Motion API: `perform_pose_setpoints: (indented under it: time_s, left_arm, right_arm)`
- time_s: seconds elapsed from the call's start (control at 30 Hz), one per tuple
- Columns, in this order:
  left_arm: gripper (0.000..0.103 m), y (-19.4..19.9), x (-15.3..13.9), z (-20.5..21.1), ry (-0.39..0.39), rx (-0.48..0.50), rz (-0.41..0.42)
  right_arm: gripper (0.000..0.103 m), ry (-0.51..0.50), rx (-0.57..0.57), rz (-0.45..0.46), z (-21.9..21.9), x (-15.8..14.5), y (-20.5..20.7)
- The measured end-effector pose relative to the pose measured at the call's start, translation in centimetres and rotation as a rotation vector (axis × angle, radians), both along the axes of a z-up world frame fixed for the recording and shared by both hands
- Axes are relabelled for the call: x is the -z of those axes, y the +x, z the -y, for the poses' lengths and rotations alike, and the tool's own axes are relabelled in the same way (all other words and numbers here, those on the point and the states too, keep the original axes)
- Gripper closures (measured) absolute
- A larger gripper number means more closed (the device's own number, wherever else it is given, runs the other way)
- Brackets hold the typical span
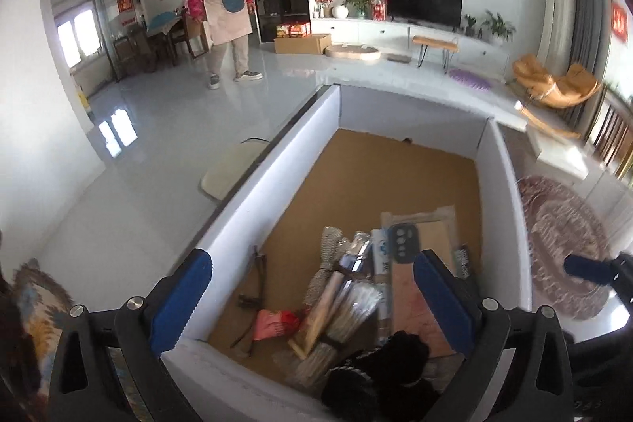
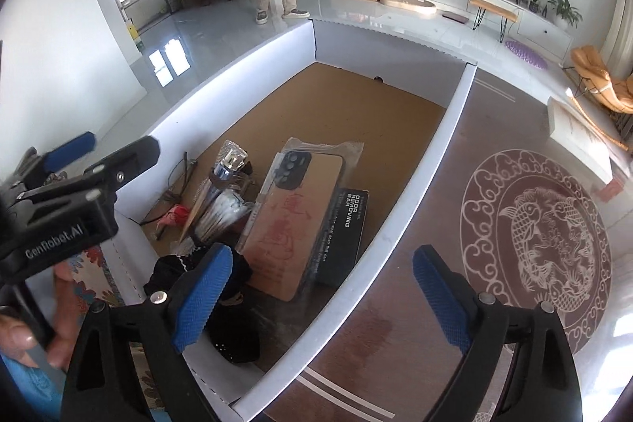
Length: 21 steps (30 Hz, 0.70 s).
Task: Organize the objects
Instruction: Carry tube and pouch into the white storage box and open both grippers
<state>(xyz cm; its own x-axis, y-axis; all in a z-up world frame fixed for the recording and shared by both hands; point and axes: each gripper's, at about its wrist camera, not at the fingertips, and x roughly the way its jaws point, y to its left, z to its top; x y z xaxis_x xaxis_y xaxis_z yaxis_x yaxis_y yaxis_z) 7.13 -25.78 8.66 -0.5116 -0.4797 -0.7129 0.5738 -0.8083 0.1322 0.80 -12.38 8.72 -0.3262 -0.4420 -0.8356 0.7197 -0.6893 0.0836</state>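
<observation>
A white box [image 1: 245, 200] with a brown cardboard floor holds the objects. In it lie a black fabric bundle [image 1: 395, 354], a tied bundle of thin sticks [image 1: 348, 311], a red scrap [image 1: 273, 323], a black tool [image 1: 253, 279] and a black phone case [image 1: 403, 244] on a flat brown packet. My left gripper [image 1: 312, 303] hangs open over this pile with nothing between its fingers. My right gripper [image 2: 320, 297] is open too. It straddles the box's right wall [image 2: 419, 176], one finger over the black fabric bundle [image 2: 237, 343]. A black carton [image 2: 348, 232] and a glass bottle [image 2: 231, 161] also lie inside.
The box stands on a brown table with a round fish pattern [image 2: 534, 224]. A person in a pink apron [image 1: 225, 6] stands across the glossy floor. The far half of the box floor [image 2: 336, 105] is bare. A hand [image 2: 23, 335] holds the left gripper's handle.
</observation>
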Motion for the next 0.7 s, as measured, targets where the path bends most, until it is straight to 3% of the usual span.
perform_pose_setpoints:
  time_s: [0.03,0.1,0.23,0.3,0.5,0.6,0.7]
  left_arm:
    - [0.0,0.0,-0.1,-0.2,-0.035,-0.009,0.023]
    - [0.0,0.6,-0.5,0.1,-0.024,-0.028,0.009]
    - [0.0,1.3,-0.2,1.6,0.111,-0.036,0.003]
    - [0.0,1.5,0.1,2.1,0.136,-0.043,0.004]
    - [0.0,1.7,0.6,2.5,0.154,-0.056,-0.003]
    - [0.0,2.1,0.5,2.3,0.172,-0.046,-0.048]
    - [0.0,2.5,0.0,1.3,0.103,-0.048,-0.074]
  right_arm:
    - [0.01,0.004,0.001,-0.003,0.1,0.0,-0.2]
    - [0.01,0.012,0.002,-0.006,0.4,0.1,-0.2]
    - [0.01,0.036,0.003,-0.024,1.1,0.1,-0.2]
    - [0.01,0.039,0.002,-0.029,1.3,0.1,-0.2]
    - [0.01,0.033,0.001,-0.021,1.8,0.3,-0.1]
    - [0.01,0.038,-0.004,-0.018,2.1,0.6,0.1]
    - [0.01,0.036,-0.008,-0.016,2.2,0.8,0.2]
